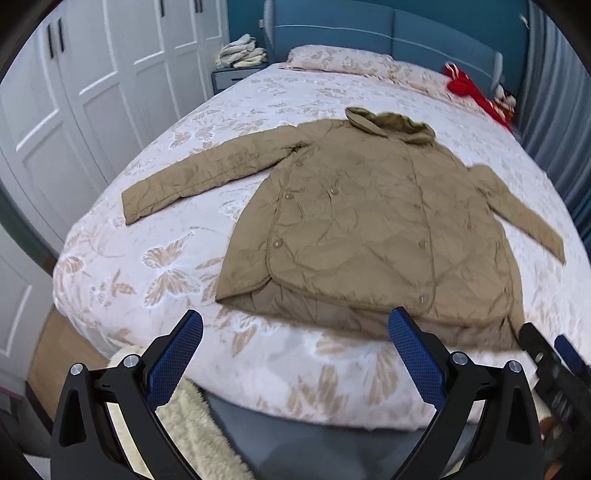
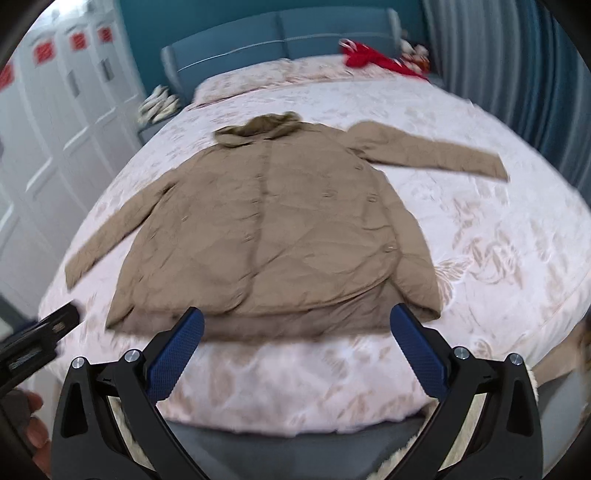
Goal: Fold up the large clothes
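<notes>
A tan quilted coat (image 1: 354,229) lies flat and buttoned on the bed, collar toward the headboard, both sleeves spread out to the sides. Its hem reaches the bed's near edge. My left gripper (image 1: 295,321) hovers open just short of the hem's left half, with nothing between its blue pads (image 1: 173,358). The right wrist view, blurred, has the same coat (image 2: 273,236) with my right gripper (image 2: 295,319) open in front of the hem's middle. The other gripper (image 1: 554,369) shows at the right edge of the left wrist view.
The bed (image 1: 258,96) has a white floral cover and a blue headboard (image 1: 369,33). Red items (image 1: 465,85) lie near the pillow. White wardrobe doors (image 1: 92,74) stand at left. A nightstand (image 1: 236,74) holds folded cloth. A fluffy cream rug (image 1: 192,424) lies below the bed's edge.
</notes>
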The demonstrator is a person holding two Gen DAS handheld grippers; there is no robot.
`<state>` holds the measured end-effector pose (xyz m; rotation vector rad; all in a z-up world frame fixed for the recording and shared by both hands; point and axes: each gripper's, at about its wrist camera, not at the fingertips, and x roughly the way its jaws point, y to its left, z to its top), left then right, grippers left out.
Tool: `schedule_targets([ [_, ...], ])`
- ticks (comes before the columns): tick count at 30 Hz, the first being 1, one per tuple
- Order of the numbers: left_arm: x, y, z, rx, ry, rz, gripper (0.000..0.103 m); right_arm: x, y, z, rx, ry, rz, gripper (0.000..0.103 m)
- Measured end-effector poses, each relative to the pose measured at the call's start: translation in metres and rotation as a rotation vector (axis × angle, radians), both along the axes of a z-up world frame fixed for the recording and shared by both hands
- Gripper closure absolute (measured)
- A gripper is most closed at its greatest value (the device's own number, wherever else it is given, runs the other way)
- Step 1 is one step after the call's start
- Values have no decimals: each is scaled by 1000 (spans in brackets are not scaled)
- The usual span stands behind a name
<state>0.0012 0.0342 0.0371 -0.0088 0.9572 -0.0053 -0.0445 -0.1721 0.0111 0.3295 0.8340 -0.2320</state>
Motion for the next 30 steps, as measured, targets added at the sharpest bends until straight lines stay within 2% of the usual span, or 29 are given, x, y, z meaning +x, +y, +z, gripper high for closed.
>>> schedule_targets([
  [3, 17, 4, -3, -27, -17, 34, 5, 16, -48, -11, -4, 2, -83, 5],
  [10, 69, -6, -20, -89, 4, 52, 5, 64, -213, -37, 77, -69, -308, 5],
  [14, 97, -19, -33, -99, 5, 66, 5, 91, -302, -59, 179, -129, -425, 5],
  [17, 117, -28, -44, -113, 22, 83, 5, 108, -358, -78, 221, -148, -534, 5],
  [22, 143, -43, -62, -99, 34, 97, 5, 130, -422, -102, 244, -159, -650, 5],
  [24, 150, -48, -68, -86, 45, 95, 5, 135, -444, -112, 263, -169, -689, 8],
  [26, 158, -53, -75, -77, 56, 95, 5, 140, -461, -122, 284, -159, -721, 24],
  [30, 169, -58, -88, -72, 79, 98, 5, 144, -483, -139, 313, -157, -782, 35],
])
